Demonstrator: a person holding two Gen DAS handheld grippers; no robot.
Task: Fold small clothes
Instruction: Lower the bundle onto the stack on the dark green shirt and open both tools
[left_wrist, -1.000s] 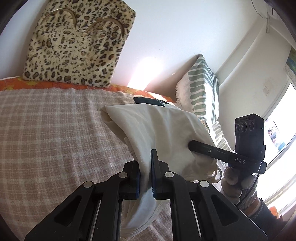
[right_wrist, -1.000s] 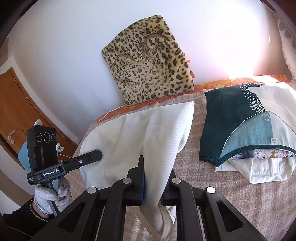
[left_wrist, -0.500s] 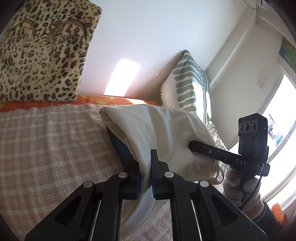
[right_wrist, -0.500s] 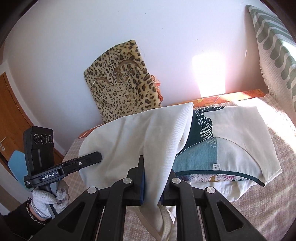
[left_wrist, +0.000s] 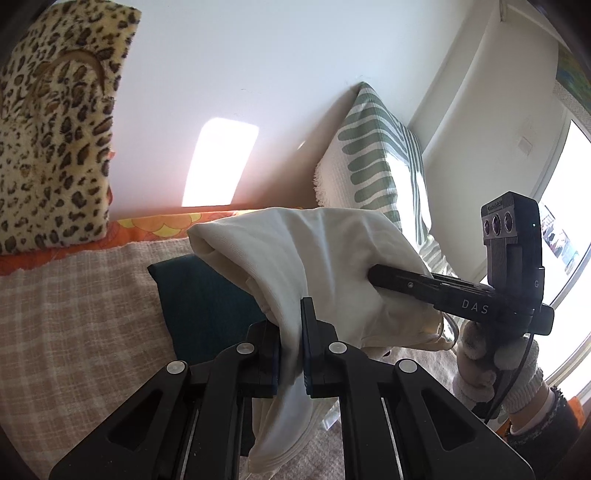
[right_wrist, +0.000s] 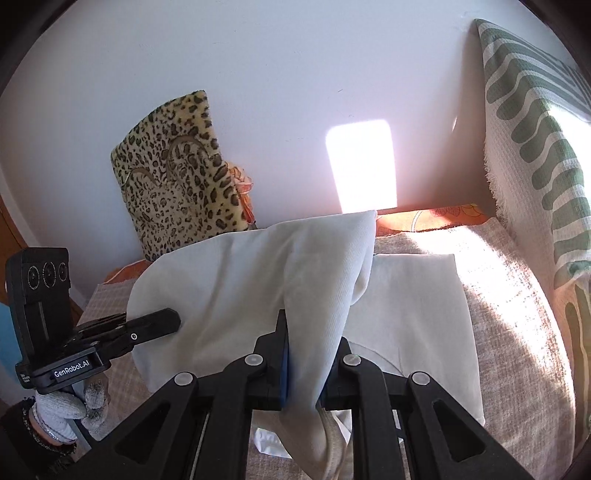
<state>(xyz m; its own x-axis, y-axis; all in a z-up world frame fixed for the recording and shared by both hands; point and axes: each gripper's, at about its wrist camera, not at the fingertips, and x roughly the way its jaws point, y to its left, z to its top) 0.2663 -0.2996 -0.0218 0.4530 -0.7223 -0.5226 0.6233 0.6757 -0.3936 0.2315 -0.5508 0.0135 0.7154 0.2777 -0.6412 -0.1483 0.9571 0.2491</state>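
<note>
A folded cream garment (left_wrist: 325, 258) hangs in the air between both grippers. My left gripper (left_wrist: 291, 332) is shut on its near edge, the cloth draping down between the jaws. My right gripper (right_wrist: 304, 354) is shut on the other edge of the same cream garment (right_wrist: 258, 280). In the left wrist view the right gripper (left_wrist: 373, 273) pokes into the cloth from the right. Seen from the right wrist, the left gripper (right_wrist: 175, 319) enters from the left. Beneath lies a stack of folded clothes: a dark teal piece (left_wrist: 207, 306) and a white piece (right_wrist: 417, 295).
A checked beige bedspread (left_wrist: 74, 314) covers the bed. A leopard-print cushion (left_wrist: 48, 147) leans on the white wall at left. A green-striped white pillow (right_wrist: 535, 166) stands at right. Gloved hands (left_wrist: 495, 365) hold the gripper handles. A bright window sits at far right.
Both grippers carried the cream garment sideways to the right, over the stack of folded clothes. The leopard cushion slid left in both views, the striped pillow came nearer. Both grips stayed closed.
</note>
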